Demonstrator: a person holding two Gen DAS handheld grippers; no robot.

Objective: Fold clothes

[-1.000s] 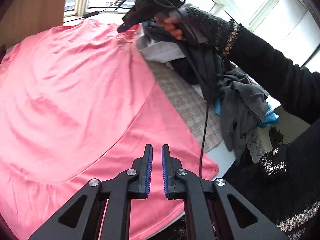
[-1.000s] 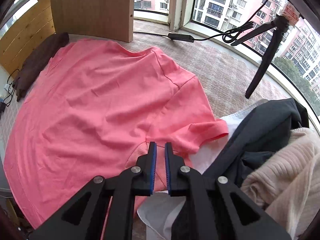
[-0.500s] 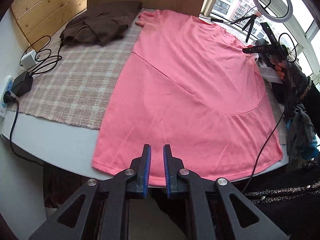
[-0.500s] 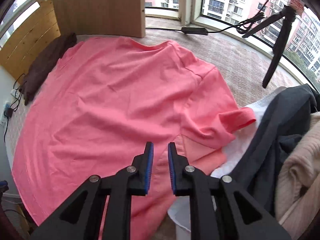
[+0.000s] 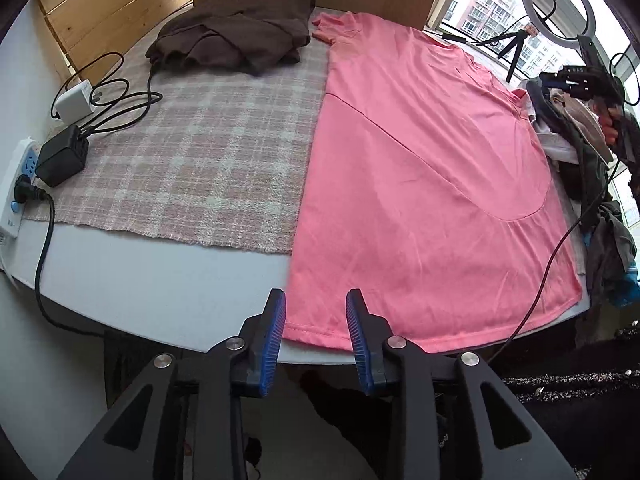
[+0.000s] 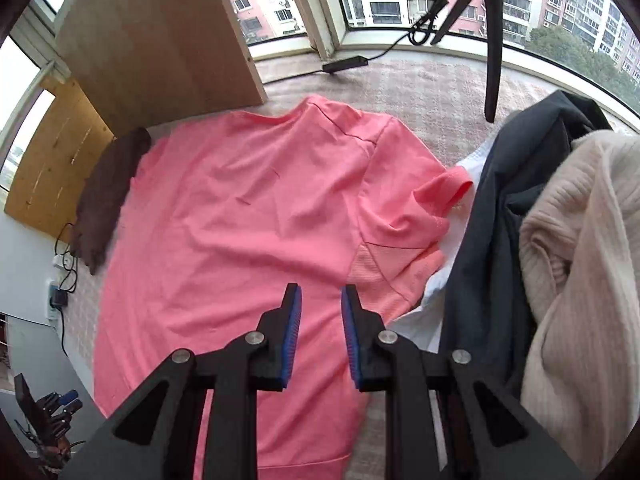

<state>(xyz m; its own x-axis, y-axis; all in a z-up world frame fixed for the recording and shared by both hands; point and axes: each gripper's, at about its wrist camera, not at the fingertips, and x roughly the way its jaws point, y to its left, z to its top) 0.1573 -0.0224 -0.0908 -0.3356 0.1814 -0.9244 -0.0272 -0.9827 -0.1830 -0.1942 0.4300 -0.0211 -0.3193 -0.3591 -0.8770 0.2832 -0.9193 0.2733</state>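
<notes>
Left gripper [image 5: 316,322] swung to pink shirt [image 5: 420,184] hem | both grippers' fingers opening, empty | plaid mat [image 5: 192,168]

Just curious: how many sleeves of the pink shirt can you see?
2. One sleeve lies beside the clothes pile; the other sleeve lies by the brown garment.

Left claw [image 5: 316,312] now over pink shirt [image 5: 420,184] hem corner, both claws' jaws opening, empty.
</notes>
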